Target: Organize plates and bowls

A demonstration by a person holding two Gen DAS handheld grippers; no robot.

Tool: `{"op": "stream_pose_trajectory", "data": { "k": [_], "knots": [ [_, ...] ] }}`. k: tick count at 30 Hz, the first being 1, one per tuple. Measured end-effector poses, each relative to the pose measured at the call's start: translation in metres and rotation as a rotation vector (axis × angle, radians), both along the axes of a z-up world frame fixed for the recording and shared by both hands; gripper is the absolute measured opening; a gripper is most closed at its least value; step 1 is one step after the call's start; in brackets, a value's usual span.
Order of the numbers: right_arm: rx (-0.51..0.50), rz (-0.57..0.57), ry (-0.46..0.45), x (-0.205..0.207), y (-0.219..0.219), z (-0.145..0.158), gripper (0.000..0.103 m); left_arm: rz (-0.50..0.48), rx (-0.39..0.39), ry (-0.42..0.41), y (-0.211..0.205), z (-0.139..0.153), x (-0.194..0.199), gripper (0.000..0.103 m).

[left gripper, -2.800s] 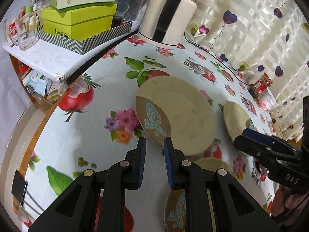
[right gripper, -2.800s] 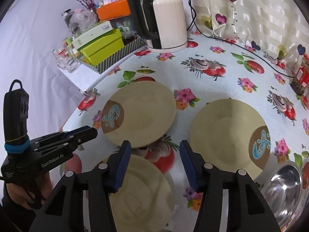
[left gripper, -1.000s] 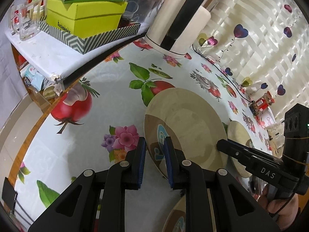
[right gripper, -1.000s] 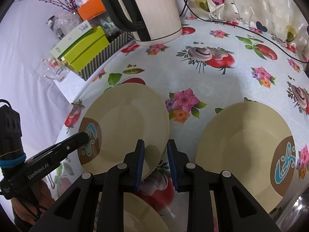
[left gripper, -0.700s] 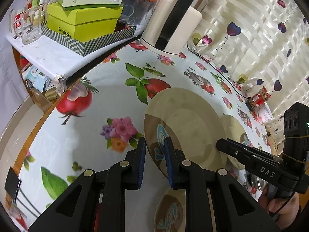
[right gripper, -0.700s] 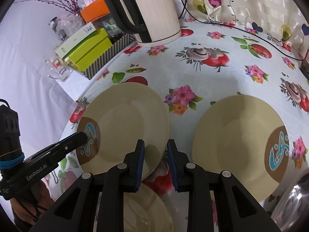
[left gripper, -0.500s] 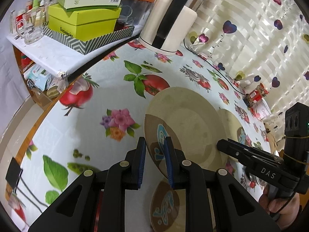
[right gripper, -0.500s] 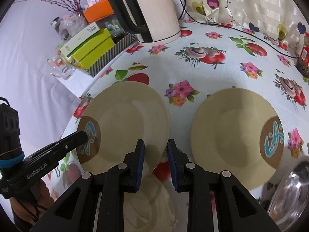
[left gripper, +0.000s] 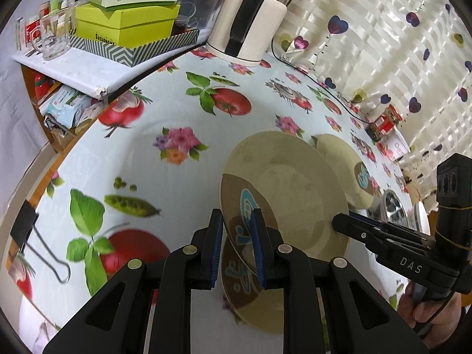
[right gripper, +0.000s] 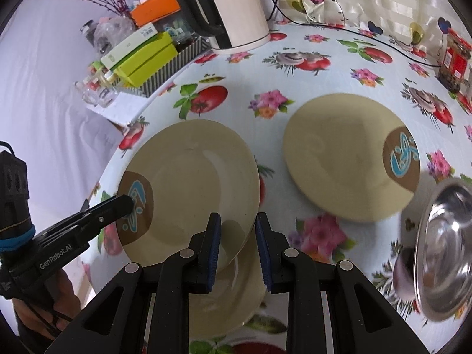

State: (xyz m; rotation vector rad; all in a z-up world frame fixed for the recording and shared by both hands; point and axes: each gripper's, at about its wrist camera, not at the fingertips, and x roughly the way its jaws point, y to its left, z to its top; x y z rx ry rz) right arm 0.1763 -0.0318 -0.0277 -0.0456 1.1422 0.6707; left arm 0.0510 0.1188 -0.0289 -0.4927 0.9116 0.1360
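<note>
A beige plate (left gripper: 289,194) (right gripper: 191,185) with a brown and blue emblem is held in the air between both grippers. My left gripper (left gripper: 236,244) is shut on its emblem edge. My right gripper (right gripper: 237,244) is shut on its opposite rim. Right below it a second beige plate (left gripper: 253,298) (right gripper: 224,298) lies on the table. A third beige plate (right gripper: 348,159) (left gripper: 342,162) lies farther right. A steel bowl (right gripper: 442,250) (left gripper: 392,206) stands at the right.
A floral tablecloth (right gripper: 309,67) covers the table. A white kettle (right gripper: 233,8) (left gripper: 250,20) stands at the back with a cord. Green boxes (left gripper: 126,23) and a glass mug (left gripper: 53,38) sit on a side shelf. A red jar (right gripper: 454,59) stands far right.
Both grippers closed on the far plate's edges, lifted it off the table, and carried it toward me until it hangs over the near plate.
</note>
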Motion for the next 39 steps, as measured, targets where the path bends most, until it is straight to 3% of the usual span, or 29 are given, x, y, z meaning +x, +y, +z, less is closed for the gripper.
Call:
{"op": "stream_pose_trajectory", "data": {
  "k": [19,39],
  "knots": [
    [-0.036,-0.010,0.018,-0.037,-0.021,-0.005,0.024,-0.032,-0.006,0.028,-0.022,-0.006,-0.030,0.020],
    [-0.065,0.009,0.013,-0.041,-0.018,-0.011,0.024,-0.032,0.013,0.065,-0.027,-0.015,-0.034,0.021]
  ]
}}
